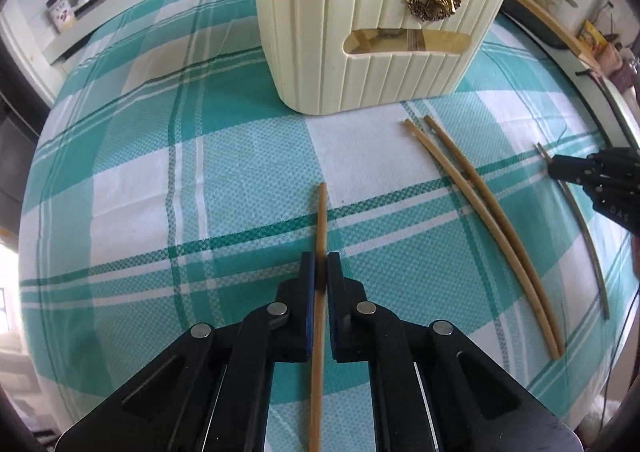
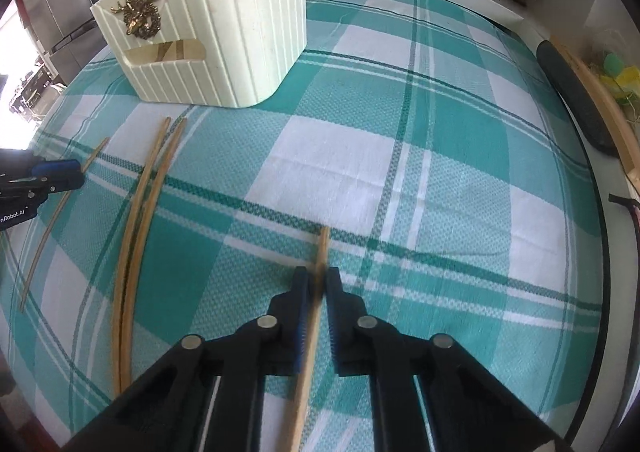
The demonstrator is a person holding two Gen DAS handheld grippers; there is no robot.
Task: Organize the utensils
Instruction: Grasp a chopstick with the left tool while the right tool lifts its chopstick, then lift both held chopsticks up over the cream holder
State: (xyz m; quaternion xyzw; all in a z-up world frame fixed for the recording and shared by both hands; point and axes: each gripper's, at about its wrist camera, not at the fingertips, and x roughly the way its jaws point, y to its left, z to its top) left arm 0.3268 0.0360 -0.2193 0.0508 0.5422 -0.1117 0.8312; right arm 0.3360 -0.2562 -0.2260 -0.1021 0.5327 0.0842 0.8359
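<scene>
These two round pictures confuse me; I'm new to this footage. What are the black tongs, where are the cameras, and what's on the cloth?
A person holds one tool in each hand; each picture comes from a camera on that tool, looking along its fingers. The left tongs are shut on a chopstick. The right tongs are shut on another chopstick. On the checked tablecloth a pair of chopsticks lies loose. Behind stands a cream utensil holder, already holding chopsticks.
</scene>
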